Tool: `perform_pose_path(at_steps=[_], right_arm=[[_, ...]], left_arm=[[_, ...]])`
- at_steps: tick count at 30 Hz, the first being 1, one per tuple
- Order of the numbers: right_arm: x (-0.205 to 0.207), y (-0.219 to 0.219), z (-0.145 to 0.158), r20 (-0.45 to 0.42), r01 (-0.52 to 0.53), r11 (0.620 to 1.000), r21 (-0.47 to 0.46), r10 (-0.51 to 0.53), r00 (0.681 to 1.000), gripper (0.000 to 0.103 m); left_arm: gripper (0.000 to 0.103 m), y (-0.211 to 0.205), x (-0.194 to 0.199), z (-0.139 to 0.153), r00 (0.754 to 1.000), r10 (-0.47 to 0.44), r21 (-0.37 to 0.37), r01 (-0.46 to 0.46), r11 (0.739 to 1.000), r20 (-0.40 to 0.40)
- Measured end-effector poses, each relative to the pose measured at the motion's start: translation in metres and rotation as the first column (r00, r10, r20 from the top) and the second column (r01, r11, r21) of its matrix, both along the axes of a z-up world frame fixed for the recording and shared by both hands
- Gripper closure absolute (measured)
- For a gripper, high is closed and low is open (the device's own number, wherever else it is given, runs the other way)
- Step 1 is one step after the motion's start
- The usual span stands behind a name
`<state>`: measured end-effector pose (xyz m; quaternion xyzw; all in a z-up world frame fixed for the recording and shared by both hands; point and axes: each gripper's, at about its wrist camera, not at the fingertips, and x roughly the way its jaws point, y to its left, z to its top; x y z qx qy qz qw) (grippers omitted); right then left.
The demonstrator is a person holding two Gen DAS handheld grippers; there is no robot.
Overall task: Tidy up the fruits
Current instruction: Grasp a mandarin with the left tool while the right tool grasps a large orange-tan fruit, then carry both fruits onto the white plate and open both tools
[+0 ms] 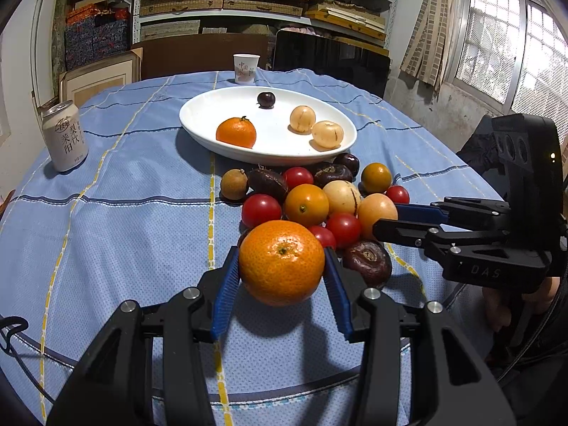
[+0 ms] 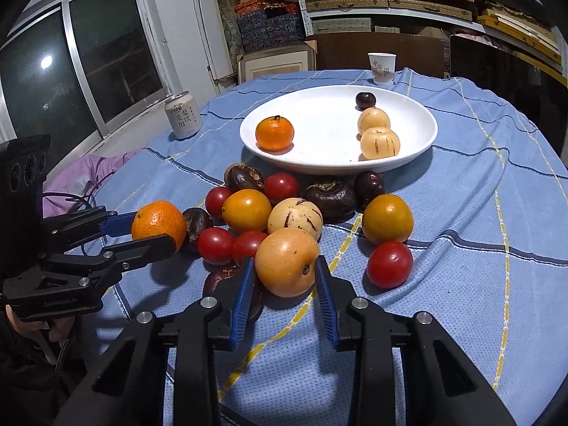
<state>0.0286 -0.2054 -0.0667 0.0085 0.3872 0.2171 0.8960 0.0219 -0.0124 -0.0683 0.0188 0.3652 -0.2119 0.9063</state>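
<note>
At the far left of the table [image 1: 117, 234], which has a blue checked cloth, a drink can [image 1: 65, 136] stands upright, well apart from the fruits. Further right, the left tool [image 1: 281, 259] is closed on a big orange mandarin [image 1: 281, 262]; both blue pads press on its sides, and the mandarin is at the near edge of the heap of fruits.

Behind it, in the middle, is a white plate [image 1: 213, 106] with a small mandarin [image 1: 236, 132], two pale yellow fruits [image 1: 302, 119] and one dark plum [image 1: 266, 99] on it. A paper cup [image 1: 246, 68] stands behind the plate.

Between the plate and the tools lies the heap: red tomatoes [image 1: 261, 210], an orange-yellow tomato [image 1: 306, 205], dark brown chestnuts [image 1: 367, 262] and pale striped fruits [image 2: 295, 218], most of them touching each other.

At the right, the right tool [image 2: 285, 266] has its pads against a peach-coloured round fruit [image 2: 287, 262], one on each side. This fruit sits on the cloth at the near right side of the heap. A single red tomato [image 2: 389, 265] lies just beside it, to the right.
</note>
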Motion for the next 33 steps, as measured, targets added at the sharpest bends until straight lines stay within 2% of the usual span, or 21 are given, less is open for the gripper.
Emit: perform_pose_path(at_steps=[19,21,23,25,28,29,33], right_arm=[[-0.004,-0.003,0.003,0.024,0.008,1.000,0.017,-0.008,1.000,0.070],[-0.003,0.002,0.003,0.016,-0.002,1.000,-0.011,0.003,1.000,0.068],[0.000,0.007,0.003,0.012,0.012,0.998,-0.059,-0.011,1.000,0.054],[0.004,0.012,0.006,0.022,0.026,0.995,-0.094,-0.024,0.999,0.052],[0.015,0.015,0.000,-0.034,0.019,0.996,-0.090,-0.022,0.999,0.053],[0.015,0.014,0.000,-0.041,0.009,0.998,-0.068,-0.012,0.999,0.062],[0.010,0.012,0.000,-0.037,0.010,0.998,-0.060,-0.012,0.999,0.063]], left_arm=[[0.058,0.000,-0.001,-0.002,1.000,-0.001,0.007,0.001,1.000,-0.005],[0.058,0.000,-0.001,-0.002,1.000,-0.001,0.007,0.001,1.000,-0.005],[0.058,0.000,-0.001,-0.002,1.000,-0.001,0.008,0.001,1.000,-0.005],[0.058,0.000,0.000,-0.003,1.000,0.000,0.009,0.000,1.000,-0.004],[0.058,0.000,0.000,-0.003,1.000,0.000,0.009,0.000,1.000,-0.004],[0.058,0.000,0.000,-0.003,1.000,0.000,0.008,0.000,1.000,-0.005],[0.057,-0.002,0.001,-0.003,1.000,-0.001,0.007,0.001,1.000,-0.005]])
